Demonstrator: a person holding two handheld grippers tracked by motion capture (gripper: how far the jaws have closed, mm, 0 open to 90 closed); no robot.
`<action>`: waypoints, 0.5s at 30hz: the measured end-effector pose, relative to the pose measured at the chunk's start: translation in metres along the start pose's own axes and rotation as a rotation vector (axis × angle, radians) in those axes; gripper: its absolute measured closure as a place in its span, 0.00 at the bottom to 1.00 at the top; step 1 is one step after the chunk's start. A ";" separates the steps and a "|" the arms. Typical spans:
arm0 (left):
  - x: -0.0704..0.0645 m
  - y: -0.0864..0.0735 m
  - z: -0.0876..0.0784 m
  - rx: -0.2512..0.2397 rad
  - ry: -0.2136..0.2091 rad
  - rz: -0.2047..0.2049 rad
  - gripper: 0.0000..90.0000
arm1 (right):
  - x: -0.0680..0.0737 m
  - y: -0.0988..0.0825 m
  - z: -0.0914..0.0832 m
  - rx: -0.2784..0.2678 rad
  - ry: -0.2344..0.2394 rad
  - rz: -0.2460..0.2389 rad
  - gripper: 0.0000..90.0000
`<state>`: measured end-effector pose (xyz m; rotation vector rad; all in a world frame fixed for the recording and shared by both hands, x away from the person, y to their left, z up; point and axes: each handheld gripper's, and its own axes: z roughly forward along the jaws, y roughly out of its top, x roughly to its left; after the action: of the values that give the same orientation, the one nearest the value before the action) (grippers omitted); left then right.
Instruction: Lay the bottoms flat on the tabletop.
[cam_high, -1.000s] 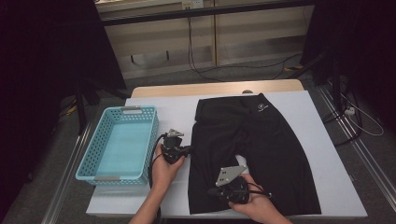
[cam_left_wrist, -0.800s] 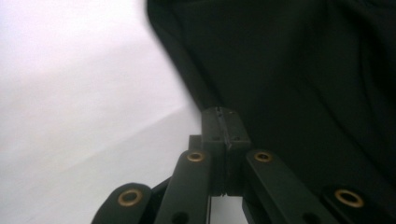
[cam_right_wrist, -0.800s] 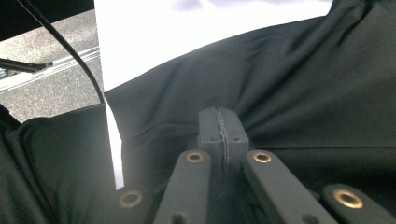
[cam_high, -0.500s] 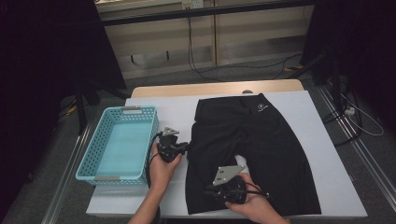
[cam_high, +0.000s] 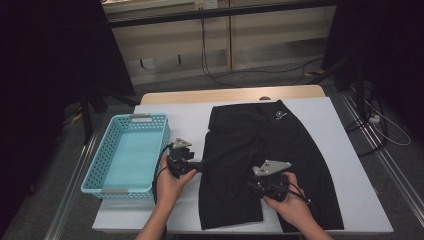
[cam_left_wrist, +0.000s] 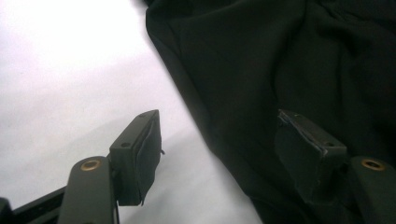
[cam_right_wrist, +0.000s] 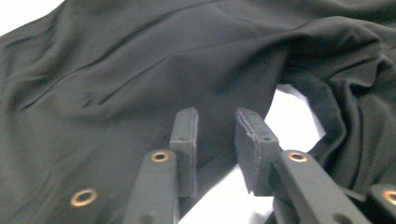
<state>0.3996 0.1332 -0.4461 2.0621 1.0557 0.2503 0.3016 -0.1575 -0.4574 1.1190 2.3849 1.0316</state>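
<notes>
Your left gripper (cam_left_wrist: 219, 154) has just been opening, jaws now spread astride the shorts (cam_high: 260, 150) edge, unpinched; right gripper (cam_right_wrist: 215, 140), moved left, gapes narrowly w/ cloth just ahead. Push both in deeper, then close.

Shorts' (cam_high: 260, 160) near hem behind hands

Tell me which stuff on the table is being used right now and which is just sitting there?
Being used:
- black shorts, spread flat on the table
- left gripper, jaws just opened, at the shorts' edge
- right gripper, jaws slightly apart over the shorts' crotch

Just sitting there:
- blue basket, beside the shorts
- white table
</notes>
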 end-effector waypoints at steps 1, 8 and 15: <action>0.000 -0.001 0.000 0.003 0.002 0.004 0.36 | -0.001 0.001 0.000 0.003 -0.008 0.007 0.87; 0.000 -0.003 0.000 0.006 0.009 -0.001 0.38 | -0.006 -0.002 -0.009 0.044 -0.010 0.014 1.00; 0.000 -0.005 0.008 0.035 0.002 -0.003 0.49 | -0.012 -0.009 -0.017 0.068 -0.027 0.033 1.00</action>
<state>0.4004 0.1300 -0.4545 2.0913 1.0714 0.2337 0.2955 -0.1791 -0.4526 1.1915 2.4040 0.9463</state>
